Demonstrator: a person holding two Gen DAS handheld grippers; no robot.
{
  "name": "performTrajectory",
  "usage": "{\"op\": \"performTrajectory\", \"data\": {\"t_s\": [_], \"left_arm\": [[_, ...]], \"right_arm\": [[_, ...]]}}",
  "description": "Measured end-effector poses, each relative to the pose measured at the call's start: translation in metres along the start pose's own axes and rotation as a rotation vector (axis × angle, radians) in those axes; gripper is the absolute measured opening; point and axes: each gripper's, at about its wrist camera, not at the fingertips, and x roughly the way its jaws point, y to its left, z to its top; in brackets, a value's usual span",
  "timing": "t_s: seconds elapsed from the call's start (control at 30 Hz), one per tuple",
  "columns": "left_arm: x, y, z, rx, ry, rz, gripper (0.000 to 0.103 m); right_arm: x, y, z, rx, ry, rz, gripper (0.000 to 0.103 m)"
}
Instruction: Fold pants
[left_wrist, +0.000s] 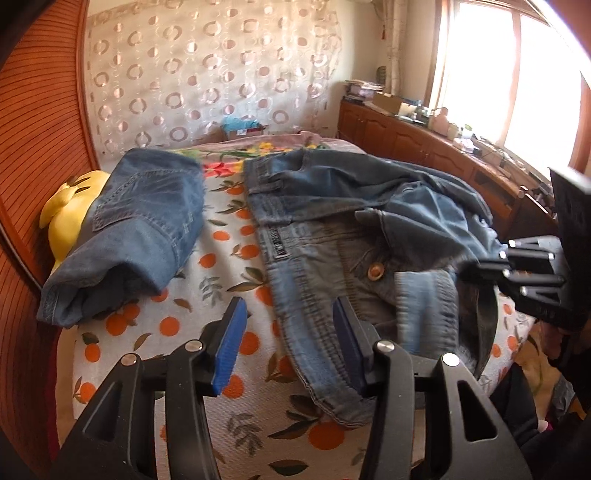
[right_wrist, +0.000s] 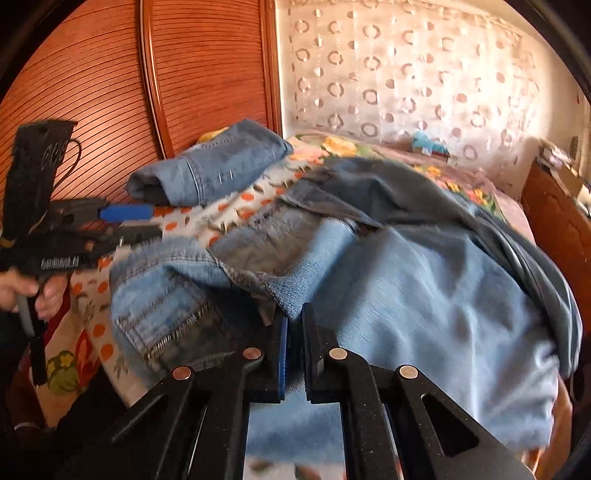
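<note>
We saw the left gripper (left_wrist: 291, 339), a black linkage tool with blue ribbed pads (left_wrist: 231, 345), standing about half open over the near edge of the bed (left_wrist: 207, 369), which was covered in a white sheet printed with oranges and leaves. Nothing lay between its pads. Its right pad sat just at the waistband edge of the crumpled blue denim jeans (left_wrist: 332, 236); whether it touched the cloth we could not tell. In the right wrist view, a hand (right_wrist: 22, 291) gripped the handle of this left tool at the bed's left side.

The right gripper (right_wrist: 294, 332), a matching black tool, had its jaws drawn close together, with only a narrow slit between the pads. A paler fold of the jeans (right_wrist: 424, 277) ran down into that slit, so the jaws appeared clamped on the denim. The cloth around it was blurred in this view. In the left wrist view the same tool reached in from the right edge of the bed over the jeans, its tips hidden in the folds.

The unfolded jeans lay heaped across the middle and right of the bed, waistband and a tan button (left_wrist: 376, 272) facing the near edge. A second, folded pair of blue jeans (left_wrist: 140, 229) rested near the bed's left edge, partly over a yellow plush toy (left_wrist: 70, 210) against the reddish slatted wooden panel (left_wrist: 40, 122).
</note>
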Motion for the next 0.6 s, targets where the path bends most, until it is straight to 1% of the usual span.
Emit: {"op": "performTrajectory", "data": {"t_s": [0.13, 0.2, 0.27, 0.4, 0.47, 0.53, 0.6], "left_arm": [[0.002, -0.010, 0.006, -0.009, 0.007, -0.070, 0.050], [0.006, -0.018, 0.011, 0.003, 0.010, -0.086, 0.050], [0.013, -0.025, 0.016, 0.016, 0.017, -0.096, 0.049], [0.039, -0.037, 0.032, 0.062, 0.064, -0.129, 0.049], [0.051, -0.041, 0.038, 0.081, 0.089, -0.146, 0.049], [0.064, -0.046, 0.040, 0.111, 0.131, -0.170, 0.049], [0.076, -0.051, 0.041, 0.146, 0.163, -0.182, 0.049]], "right_arm": [[-0.009, 0.000, -0.027, 0.011, 0.060, 0.012, 0.006], [-0.007, -0.001, -0.038, 0.011, 0.080, 0.011, 0.006], [-0.006, 0.000, -0.042, 0.016, 0.080, 0.014, 0.006], [-0.003, 0.000, -0.031, 0.031, 0.072, 0.031, 0.007], [-0.005, -0.003, -0.034, 0.054, 0.059, 0.047, 0.009], [-0.023, -0.018, -0.042, 0.073, 0.051, 0.064, 0.012], [-0.029, -0.018, -0.042, 0.092, 0.049, 0.077, 0.013]]}}
